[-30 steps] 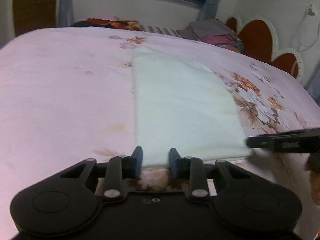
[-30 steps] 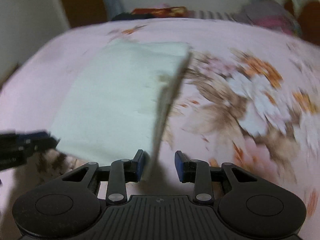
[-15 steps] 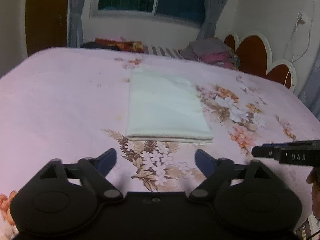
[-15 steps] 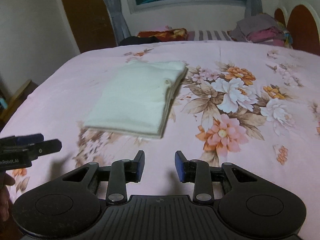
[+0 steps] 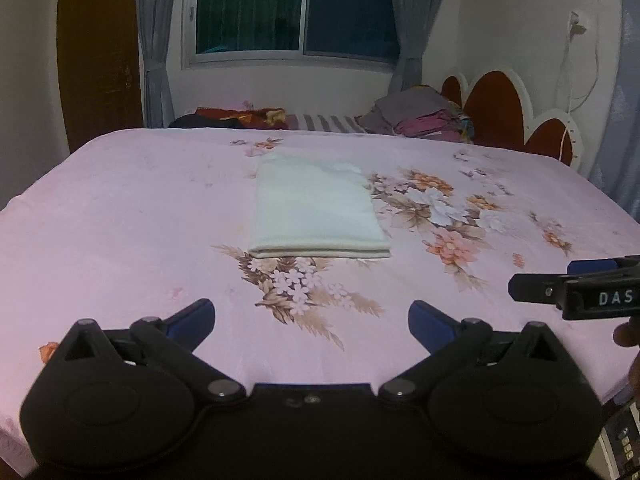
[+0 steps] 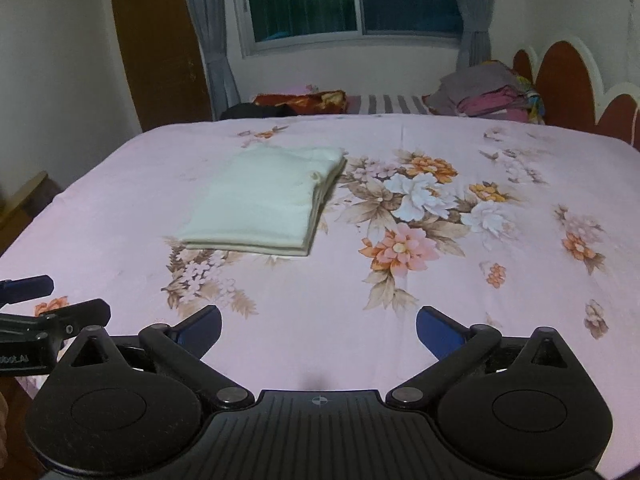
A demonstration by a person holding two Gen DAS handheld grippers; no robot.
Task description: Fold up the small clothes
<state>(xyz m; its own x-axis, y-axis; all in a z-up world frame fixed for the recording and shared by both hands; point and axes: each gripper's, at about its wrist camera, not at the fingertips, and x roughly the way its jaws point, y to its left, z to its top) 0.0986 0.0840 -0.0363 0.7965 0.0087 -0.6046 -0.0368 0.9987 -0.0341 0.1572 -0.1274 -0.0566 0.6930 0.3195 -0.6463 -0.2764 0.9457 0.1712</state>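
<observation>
The folded cream-white garment at frame centre looks like soft matt knit cloth. It lies on a pink floral bedsheet, smooth matt fabric. The wide-spread black left gripper looks like matt plastic with blue pads and shiny metal pivot pins; the right gripper has a ribbed body.

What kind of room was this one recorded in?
A bedroom, most likely: a bed with a pink floral bedsheet and scalloped headboard, a curtained window, and a folded white garment on the bed.
</observation>
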